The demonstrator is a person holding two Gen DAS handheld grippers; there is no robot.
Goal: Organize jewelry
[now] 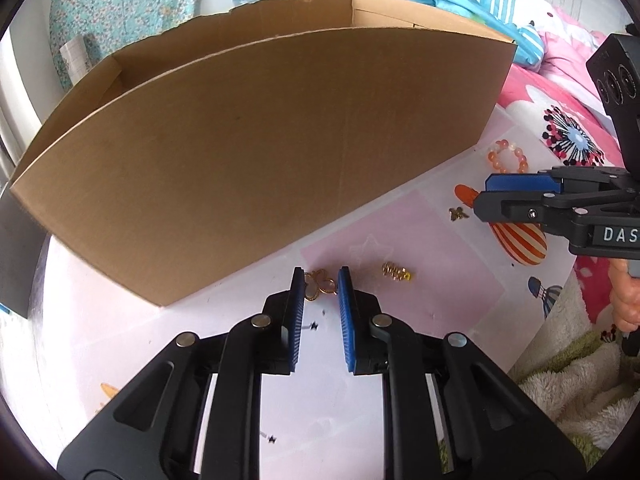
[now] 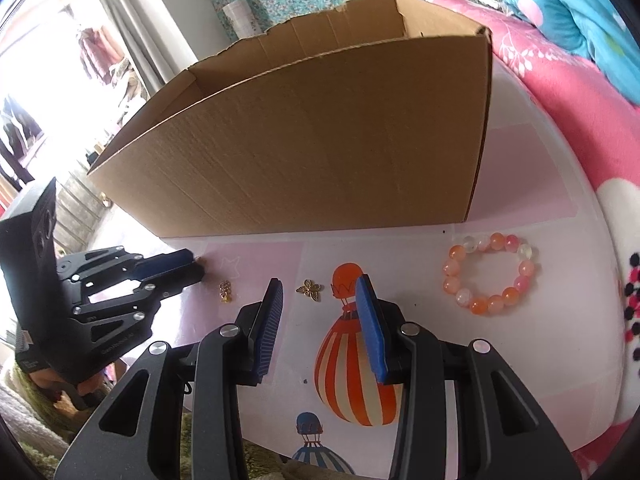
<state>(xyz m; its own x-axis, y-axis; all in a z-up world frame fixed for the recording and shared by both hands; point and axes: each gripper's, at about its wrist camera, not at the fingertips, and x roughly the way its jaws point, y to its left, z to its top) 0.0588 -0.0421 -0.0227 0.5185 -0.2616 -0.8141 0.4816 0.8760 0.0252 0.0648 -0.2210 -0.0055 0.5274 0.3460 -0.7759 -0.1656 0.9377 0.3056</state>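
My left gripper stands low over the table, right in front of the cardboard box. Its blue pads are shut on a gold butterfly-shaped ornament, which fills the narrow gap between them. In the right wrist view the left gripper shows side-on, with a speck of gold at its tip. My right gripper is open, with a small bronze butterfly charm lying on the table between its tips, touching neither pad. The right gripper comes in from the right edge of the left wrist view.
A gold spiral piece lies just right of the left gripper. An orange-and-white bead bracelet sits farther right, near the box corner. The table cover has balloon prints. Pink bedding borders the right side. A hand grips the right tool.
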